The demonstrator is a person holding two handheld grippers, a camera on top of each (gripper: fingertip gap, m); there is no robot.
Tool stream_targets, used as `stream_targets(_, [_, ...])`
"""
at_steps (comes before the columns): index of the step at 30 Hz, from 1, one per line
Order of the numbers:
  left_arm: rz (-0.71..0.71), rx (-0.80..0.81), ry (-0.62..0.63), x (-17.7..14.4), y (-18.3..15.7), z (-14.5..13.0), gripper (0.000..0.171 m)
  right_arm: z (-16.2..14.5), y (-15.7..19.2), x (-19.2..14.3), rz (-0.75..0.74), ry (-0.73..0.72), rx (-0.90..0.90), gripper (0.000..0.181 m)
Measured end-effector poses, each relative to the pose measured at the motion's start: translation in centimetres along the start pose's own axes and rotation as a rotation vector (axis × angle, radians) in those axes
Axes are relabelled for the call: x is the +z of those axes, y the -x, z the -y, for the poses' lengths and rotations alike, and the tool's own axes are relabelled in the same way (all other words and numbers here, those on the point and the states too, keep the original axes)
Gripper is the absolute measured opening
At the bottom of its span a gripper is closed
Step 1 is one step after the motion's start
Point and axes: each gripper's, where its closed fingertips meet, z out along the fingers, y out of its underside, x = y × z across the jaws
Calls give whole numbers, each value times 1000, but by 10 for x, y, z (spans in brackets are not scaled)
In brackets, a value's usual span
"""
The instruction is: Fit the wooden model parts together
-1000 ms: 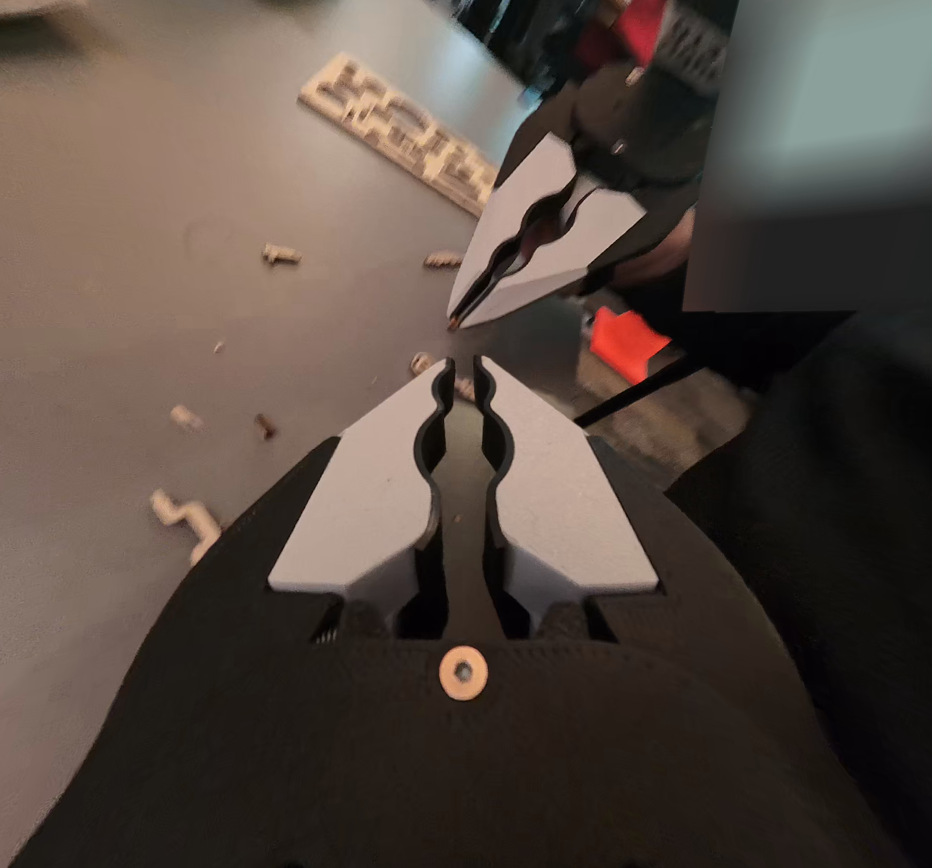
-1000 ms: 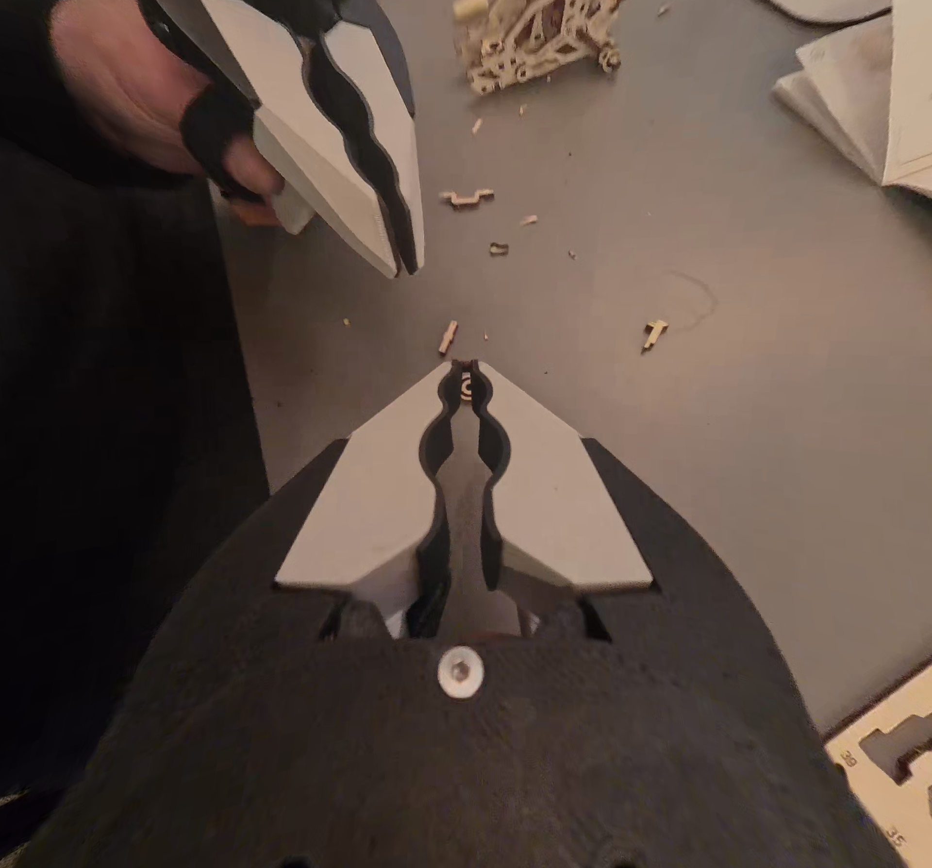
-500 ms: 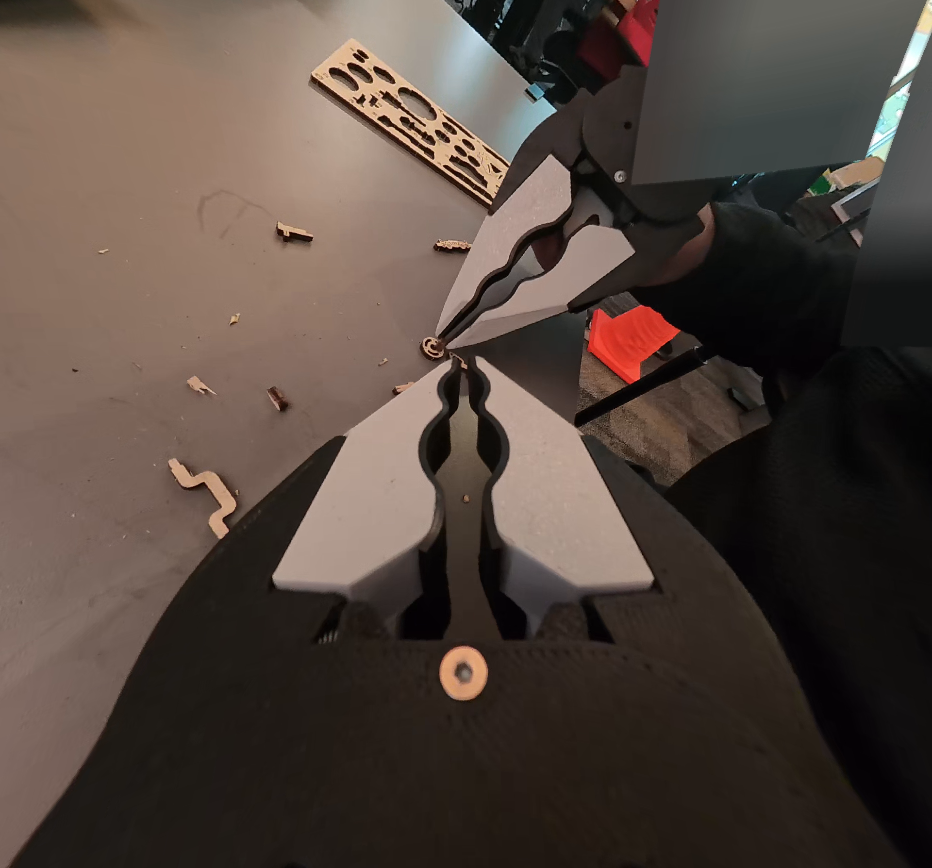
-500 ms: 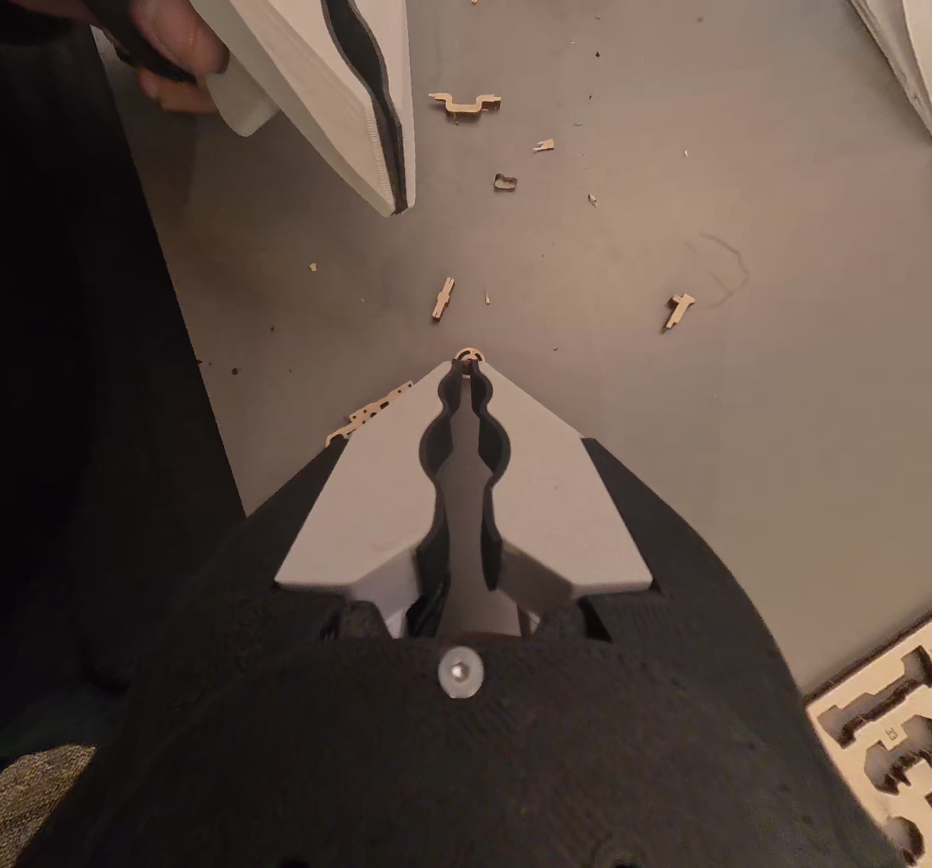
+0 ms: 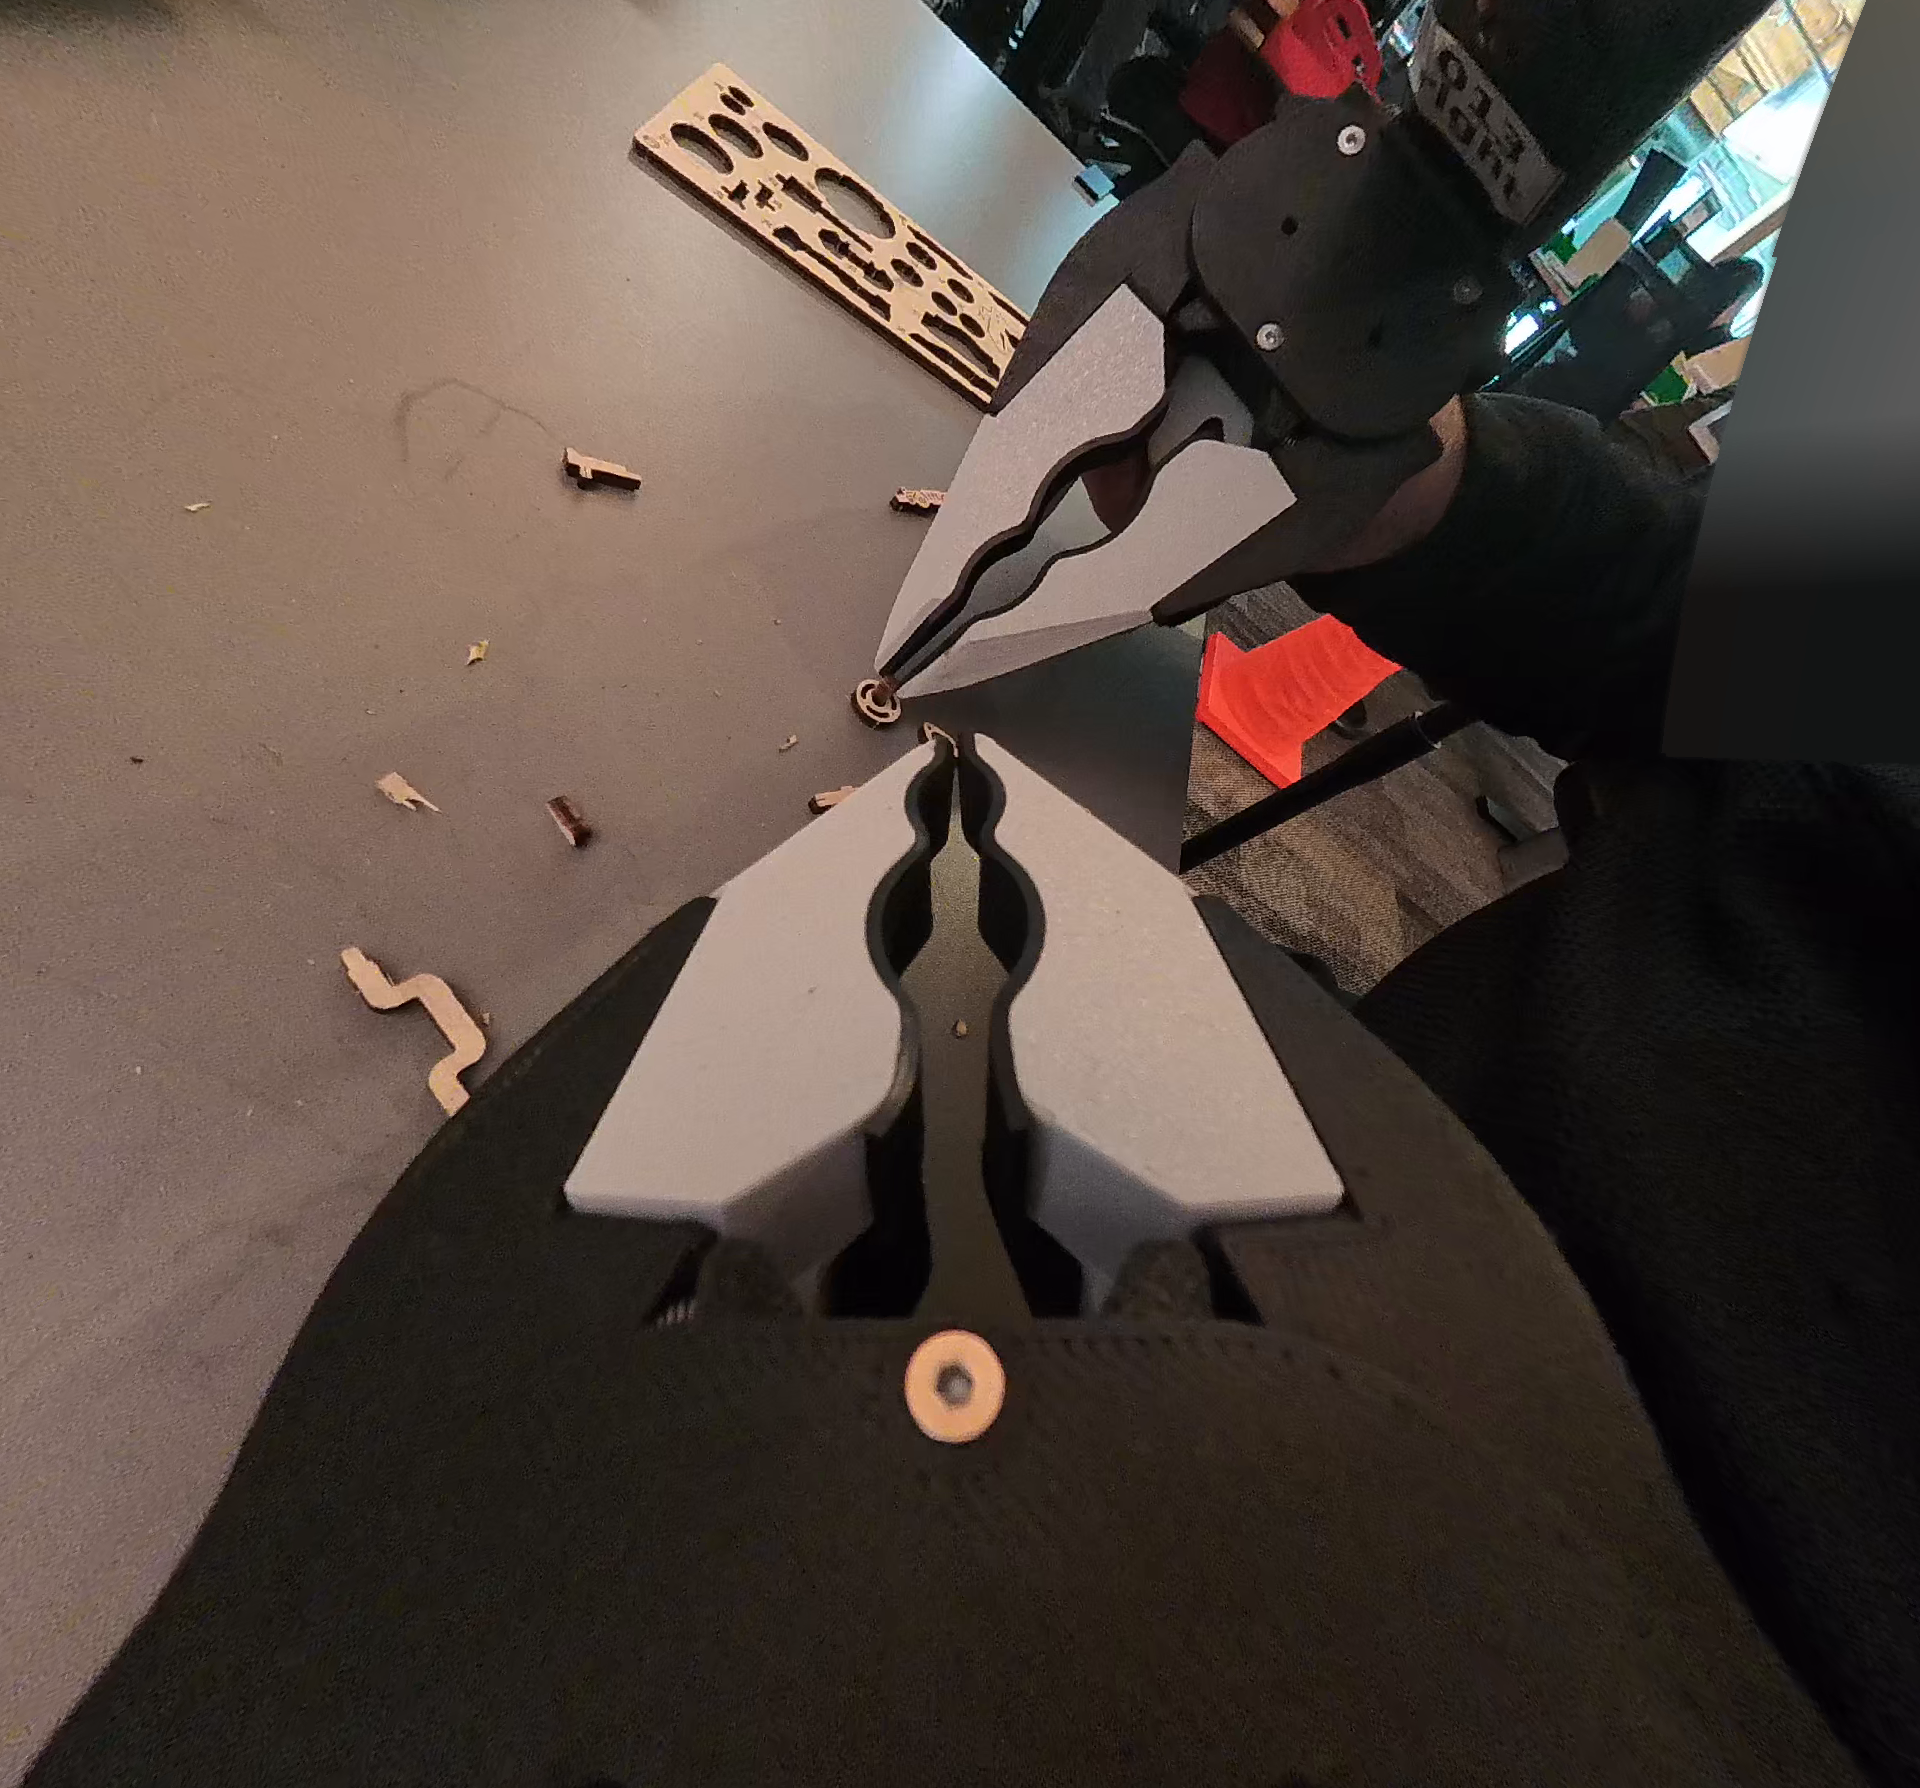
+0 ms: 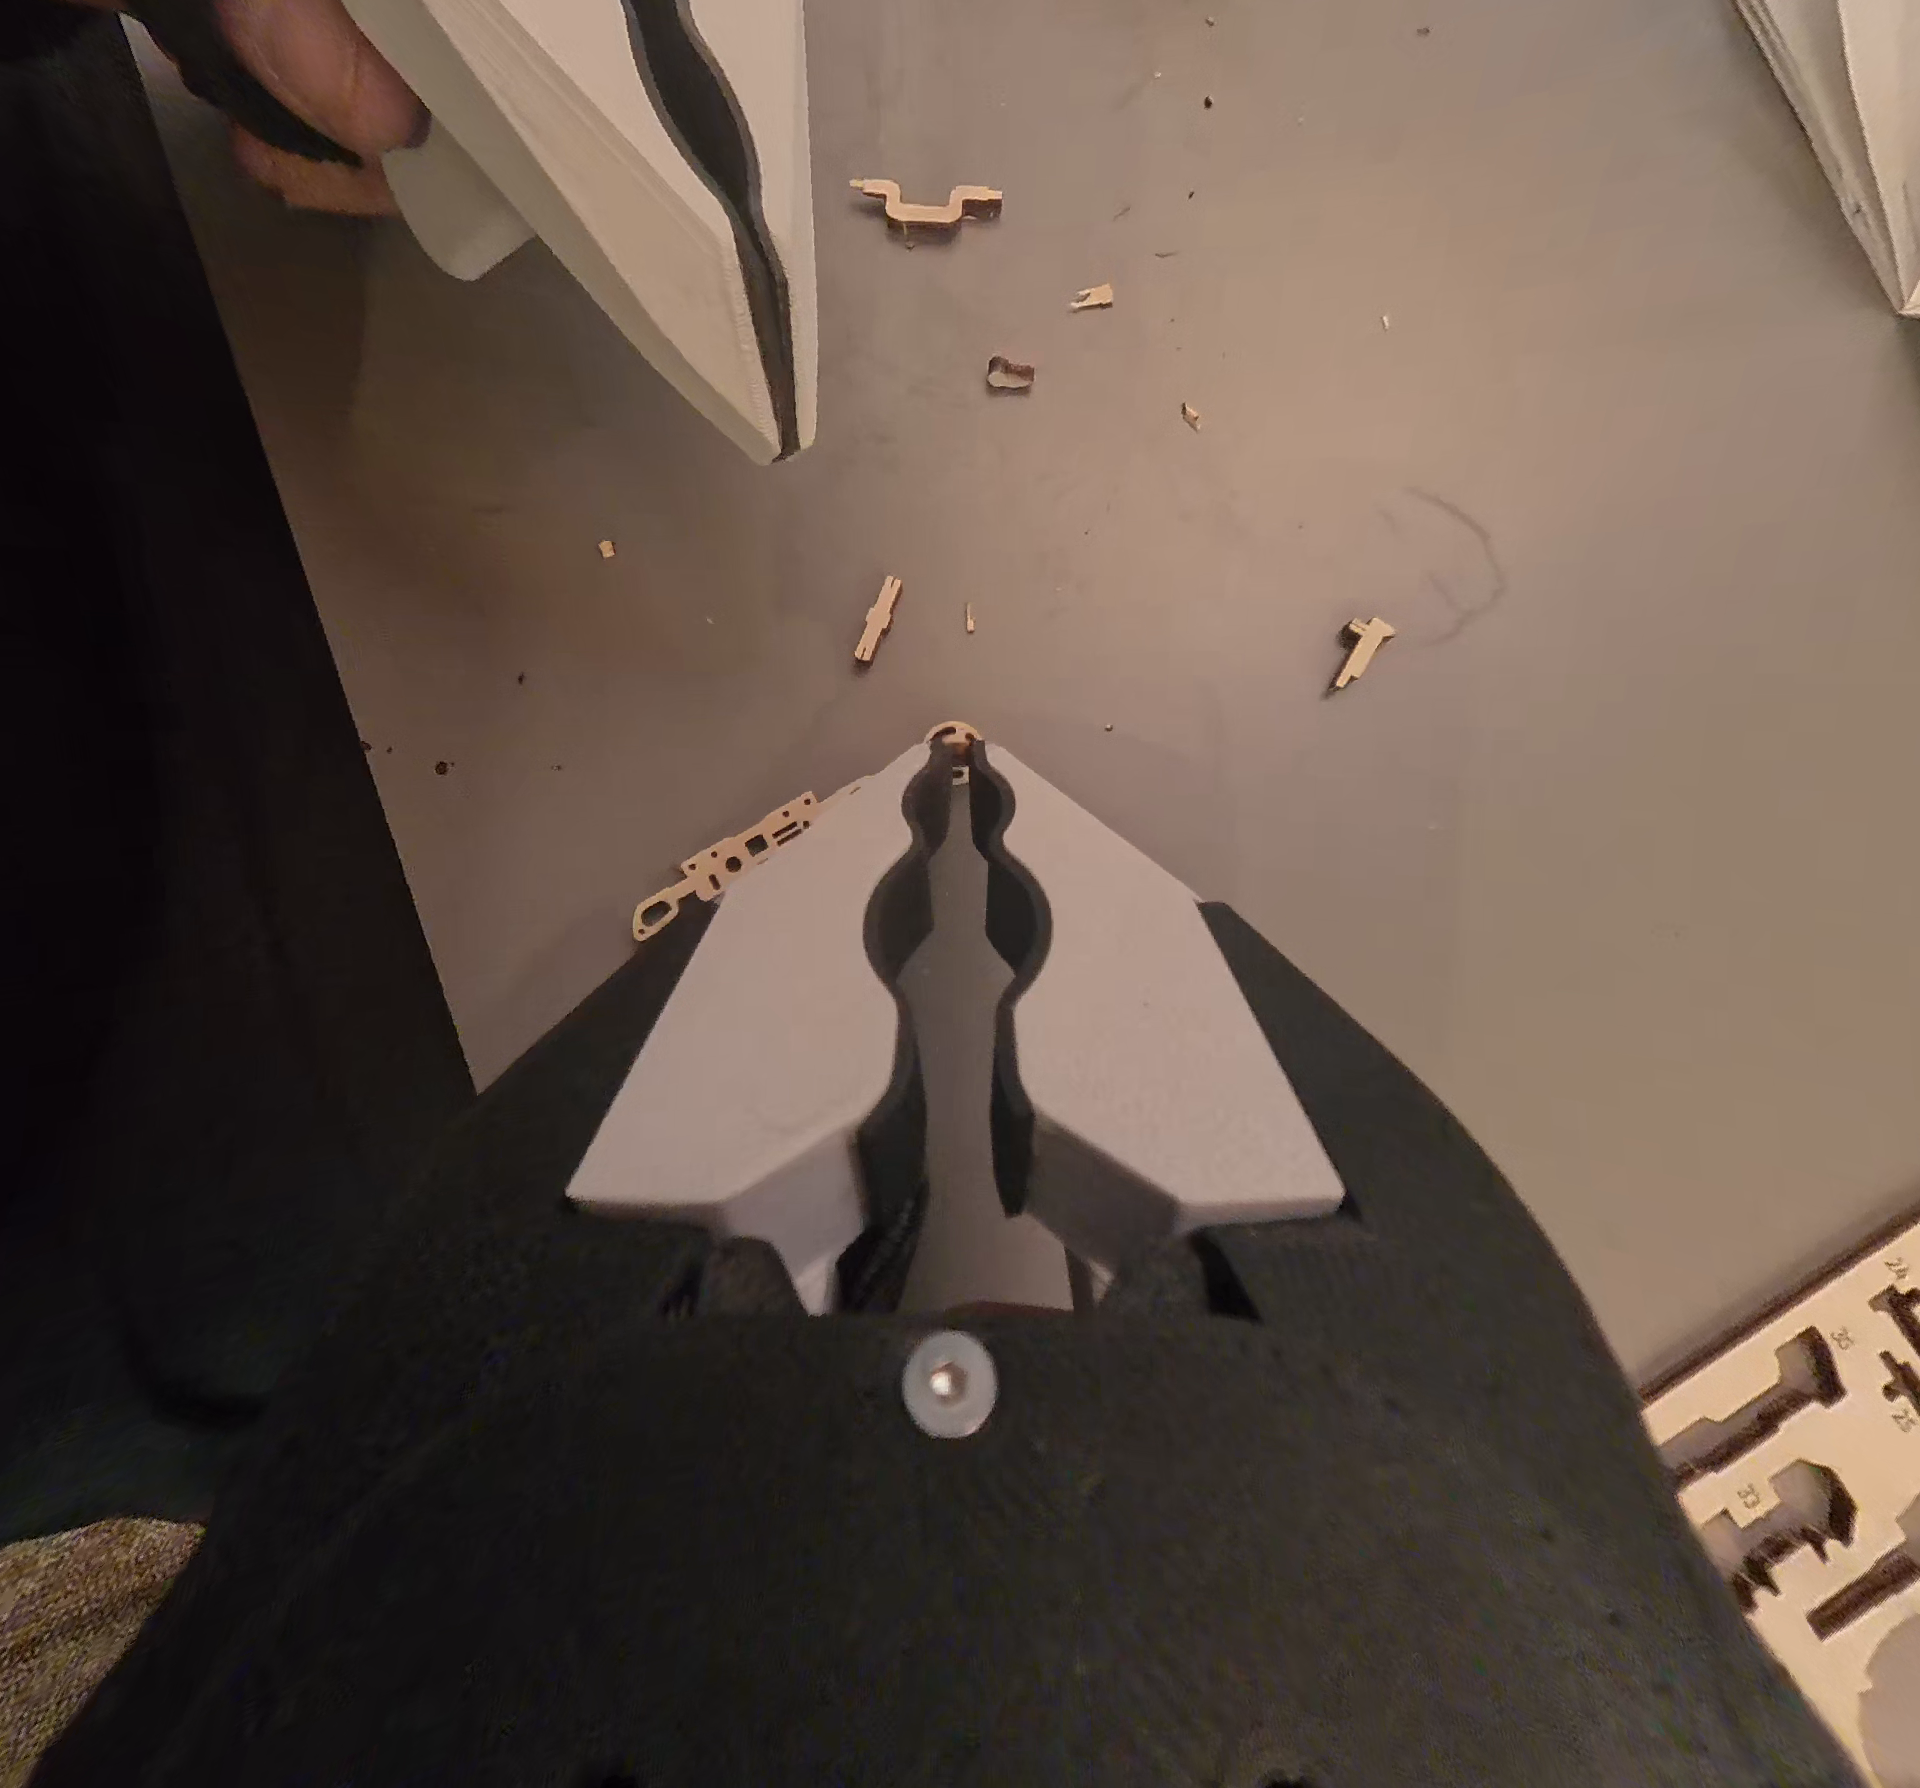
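Between my left gripper (image 5: 951, 751) and my right gripper (image 5: 891, 689) only a narrow gap remains. To my left the grey table (image 5: 260, 336) lies open, littered only with flat wooden offcuts (image 5: 416, 1021). A punched-out wooden sheet (image 5: 831, 232) lies farther off, well apart.

Two grippers (image 5: 951, 751) (image 5: 891, 684) — two punched sheets (image 5: 831, 232) (image 6: 1808, 1489).

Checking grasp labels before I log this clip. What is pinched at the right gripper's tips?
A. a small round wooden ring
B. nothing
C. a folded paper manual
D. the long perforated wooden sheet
A: the right gripper is shut on a small round wooden ring, held above the table.
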Motion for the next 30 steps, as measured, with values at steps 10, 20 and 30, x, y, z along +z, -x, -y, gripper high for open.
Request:
stream_targets(10, [-1, -2, 5, 0, 1, -1, 0, 0, 0, 0, -11, 26, -50, 1])
stream_targets(20, [-1, 1, 8, 1, 1, -1, 0, 20, -17, -54, 79, -370, 300, 1])
stream_targets(30, [18, 21, 21, 3, 1, -4, 0, 27, -40, -121, 283, -898, 694, 1])
